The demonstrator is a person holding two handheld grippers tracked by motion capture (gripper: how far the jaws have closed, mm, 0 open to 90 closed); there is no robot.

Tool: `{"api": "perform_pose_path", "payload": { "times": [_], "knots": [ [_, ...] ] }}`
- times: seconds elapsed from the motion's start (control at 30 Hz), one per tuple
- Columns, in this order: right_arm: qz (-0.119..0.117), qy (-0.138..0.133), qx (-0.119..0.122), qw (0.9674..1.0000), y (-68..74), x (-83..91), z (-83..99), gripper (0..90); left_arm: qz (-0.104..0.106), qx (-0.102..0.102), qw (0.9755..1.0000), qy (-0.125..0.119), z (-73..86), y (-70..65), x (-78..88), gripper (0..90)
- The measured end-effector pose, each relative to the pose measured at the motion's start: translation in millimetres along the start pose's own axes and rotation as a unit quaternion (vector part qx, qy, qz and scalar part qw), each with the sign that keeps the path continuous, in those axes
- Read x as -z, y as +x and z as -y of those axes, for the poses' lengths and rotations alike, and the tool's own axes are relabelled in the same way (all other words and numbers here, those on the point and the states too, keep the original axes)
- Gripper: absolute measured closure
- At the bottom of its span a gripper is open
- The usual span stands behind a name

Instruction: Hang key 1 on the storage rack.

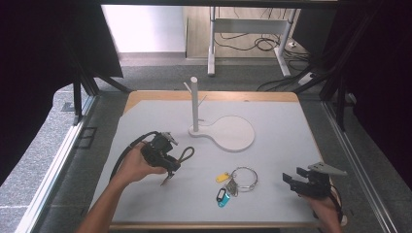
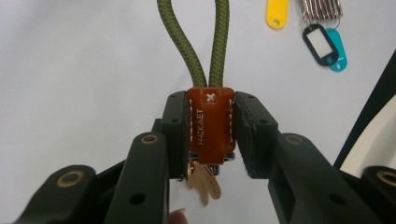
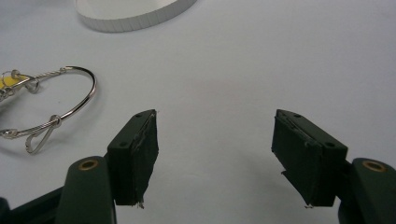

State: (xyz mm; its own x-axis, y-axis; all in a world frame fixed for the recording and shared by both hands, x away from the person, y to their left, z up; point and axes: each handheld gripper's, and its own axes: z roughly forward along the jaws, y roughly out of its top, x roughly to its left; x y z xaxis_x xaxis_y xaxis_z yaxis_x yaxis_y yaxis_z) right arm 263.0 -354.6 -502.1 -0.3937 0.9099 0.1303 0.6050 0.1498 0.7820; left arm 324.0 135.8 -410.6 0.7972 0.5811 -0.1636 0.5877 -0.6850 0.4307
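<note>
At the left of the grey table (image 1: 272, 121), the left gripper (image 1: 171, 167) has its jaws clamped on the brown leather tab (image 2: 210, 122) of a keychain — the olive rope loop (image 2: 194, 42) runs out beyond the pads and a brass-coloured key (image 2: 205, 183) hangs beneath. Further right stand the white peg stand (image 1: 195, 104) and, nearer the person, a metal key ring (image 1: 244, 178) with yellow, black and teal tags. At the right edge, the right gripper (image 1: 291, 178) hovers low over bare table, jaws wide apart — nothing between them.
</note>
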Motion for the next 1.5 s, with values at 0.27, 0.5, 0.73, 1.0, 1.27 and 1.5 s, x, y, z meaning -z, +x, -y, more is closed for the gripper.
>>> {"api": "perform_pose_path", "payload": {
  "times": [0.27, 0.5, 0.73, 1.0, 1.27, 1.5],
  "knots": [
    [-0.007, -0.005, -0.008, 0.9999, -0.7, 1.3, -0.6, 31.4, 0.010, -0.001, 0.9995, -0.029, -4.4, 0.3, 14.8, 67.2],
    [-0.011, -0.006, -0.014, 0.9998, -2.3, 1.0, -0.1, 31.7, 0.010, -0.001, 0.9991, -0.042, -10.9, 4.2, 28.9, 67.2],
    [-0.011, -0.007, -0.014, 0.9998, -1.2, 1.3, 0.3, 31.7, 0.014, -0.002, 0.9985, -0.054, -13.2, 8.4, 39.8, 67.1],
    [-0.013, -0.005, -0.010, 0.9999, -0.2, 1.1, -0.1, 31.8, 0.014, 0.000, 0.9983, -0.057, -17.3, 14.5, 47.7, 67.1],
    [-0.014, -0.007, -0.009, 0.9998, -0.2, 2.6, -0.4, 31.8, 0.006, 0.010, 0.9978, -0.065, -23.7, 19.0, 55.8, 67.1],
    [-0.015, -0.005, -0.007, 0.9999, 0.0, 1.4, -0.4, 31.9, 0.005, 0.020, 0.9972, -0.072, -29.4, 26.1, 59.1, 67.1]
  ]
}}
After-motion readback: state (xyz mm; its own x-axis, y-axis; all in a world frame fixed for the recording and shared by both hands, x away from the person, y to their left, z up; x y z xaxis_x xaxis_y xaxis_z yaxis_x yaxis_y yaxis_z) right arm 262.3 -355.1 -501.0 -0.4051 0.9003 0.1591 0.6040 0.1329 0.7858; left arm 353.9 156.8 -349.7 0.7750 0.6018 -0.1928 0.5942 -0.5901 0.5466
